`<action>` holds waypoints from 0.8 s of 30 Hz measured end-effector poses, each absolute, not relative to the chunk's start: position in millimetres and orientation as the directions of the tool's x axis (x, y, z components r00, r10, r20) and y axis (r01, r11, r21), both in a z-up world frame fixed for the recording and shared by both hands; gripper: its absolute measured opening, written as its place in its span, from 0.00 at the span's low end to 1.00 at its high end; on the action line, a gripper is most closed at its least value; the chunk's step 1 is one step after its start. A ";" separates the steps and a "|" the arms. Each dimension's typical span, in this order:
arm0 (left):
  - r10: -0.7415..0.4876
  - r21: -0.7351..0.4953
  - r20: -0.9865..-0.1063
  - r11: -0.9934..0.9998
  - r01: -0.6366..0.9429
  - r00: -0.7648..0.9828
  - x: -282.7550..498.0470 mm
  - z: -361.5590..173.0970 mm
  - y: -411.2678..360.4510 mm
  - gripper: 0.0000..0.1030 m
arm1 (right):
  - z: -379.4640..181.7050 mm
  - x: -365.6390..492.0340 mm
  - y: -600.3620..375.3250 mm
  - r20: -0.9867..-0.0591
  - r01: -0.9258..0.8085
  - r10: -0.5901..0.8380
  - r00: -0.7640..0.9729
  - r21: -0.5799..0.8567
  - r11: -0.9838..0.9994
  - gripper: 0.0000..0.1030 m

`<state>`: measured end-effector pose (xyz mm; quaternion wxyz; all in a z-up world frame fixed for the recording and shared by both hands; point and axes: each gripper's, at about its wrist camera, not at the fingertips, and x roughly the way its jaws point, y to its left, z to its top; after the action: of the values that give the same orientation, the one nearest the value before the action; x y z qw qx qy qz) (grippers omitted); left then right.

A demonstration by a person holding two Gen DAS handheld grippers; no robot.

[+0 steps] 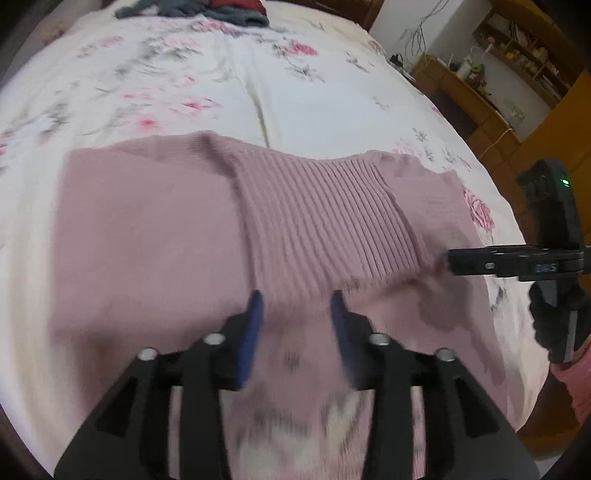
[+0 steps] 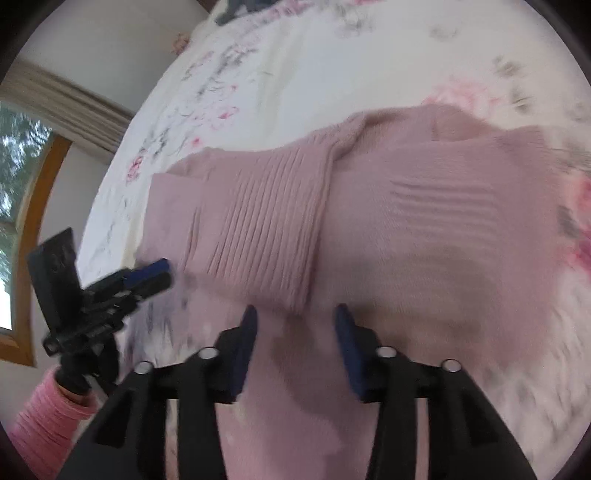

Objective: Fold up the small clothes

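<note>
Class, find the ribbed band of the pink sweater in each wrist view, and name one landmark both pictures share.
Left wrist view: the ribbed band lies at centre, slightly right, just beyond the left gripper.
Right wrist view: the ribbed band sits left of centre, just beyond the right gripper.
Shared landmark: the floral bedspread under the pink sweater.

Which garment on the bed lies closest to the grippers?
The pink ribbed sweater, spread directly before both grippers; the dark clothes lie at the bed's far end.

Floral bedsheet [image 1: 303, 99], wooden shelving [image 1: 517, 62], arched wooden window frame [image 2: 33, 229], beige curtain [image 2: 70, 107]
</note>
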<state>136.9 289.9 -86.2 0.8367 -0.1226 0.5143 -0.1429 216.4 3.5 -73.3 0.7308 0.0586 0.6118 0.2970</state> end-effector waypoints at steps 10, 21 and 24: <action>-0.172 -0.211 -0.892 0.976 -0.049 0.419 -49.9 -38.1 331.2 0.57 | -21.4 38.5 -84.5 -0.883 -0.315 0.427 0.195 0.356 0.880 0.50; -0.062 -0.129 -0.931 0.977 -0.167 0.359 -162.4 -38.8 350.0 0.64 | -39.0 -80.3 -145.7 -0.902 -0.161 0.394 0.176 0.368 0.916 0.53; -0.038 -0.107 -0.937 0.978 -0.180 0.348 -171.0 -43.3 352.7 0.64 | -48.3 -89.6 -148.7 -0.898 -0.142 0.413 0.152 0.393 0.908 0.55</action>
<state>-171.0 352.7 -43.3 0.8154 -0.0961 0.5692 0.0436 -89.6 -148.7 -48.3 0.7512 0.1085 0.6244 0.1844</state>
